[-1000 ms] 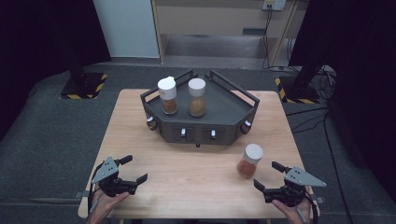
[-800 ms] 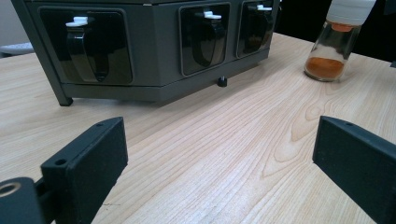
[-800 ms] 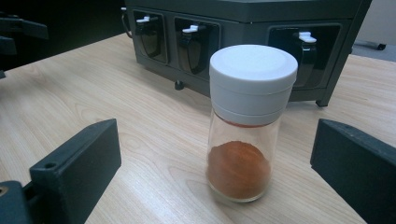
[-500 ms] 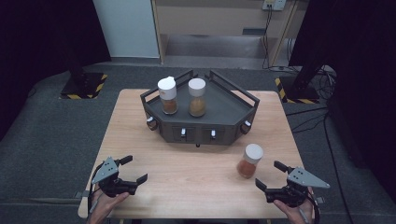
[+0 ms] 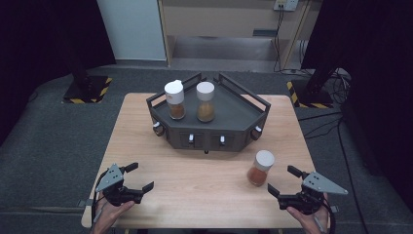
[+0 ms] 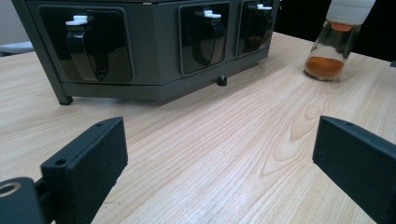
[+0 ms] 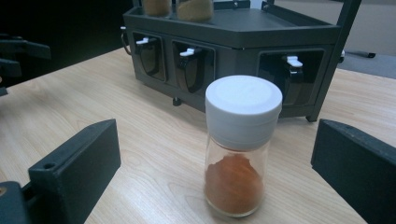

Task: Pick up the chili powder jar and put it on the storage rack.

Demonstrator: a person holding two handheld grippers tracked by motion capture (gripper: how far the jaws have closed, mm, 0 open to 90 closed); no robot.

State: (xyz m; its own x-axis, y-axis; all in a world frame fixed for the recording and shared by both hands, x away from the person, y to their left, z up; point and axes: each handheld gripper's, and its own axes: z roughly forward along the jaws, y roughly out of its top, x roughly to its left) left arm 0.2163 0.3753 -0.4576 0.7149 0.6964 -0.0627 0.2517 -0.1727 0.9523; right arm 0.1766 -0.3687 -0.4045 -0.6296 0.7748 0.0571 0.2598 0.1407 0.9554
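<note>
A spice jar (image 5: 260,168) with a white cap and orange-red powder stands upright on the wooden table (image 5: 195,190), in front of the right end of a dark grey rack (image 5: 234,114). My right gripper (image 5: 281,179) is open just right of and nearer than the jar. In the right gripper view the jar (image 7: 240,149) stands ahead between the spread jaws, untouched. My left gripper (image 5: 141,176) is open near the table's front left corner, holding nothing. From the left gripper view the jar (image 6: 334,46) is far off at the upper right.
Two more capped jars (image 5: 175,100) (image 5: 205,101) with brownish powder stand on the rack's top tray. The rack's front (image 6: 159,46) has several recessed slots with white-tipped levers. Dark floor surrounds the table, and black stands with hazard-striped bases stand at both back sides.
The right gripper has drifted slightly toward the table's near right edge. The jars, rack and left gripper stay where they were.
</note>
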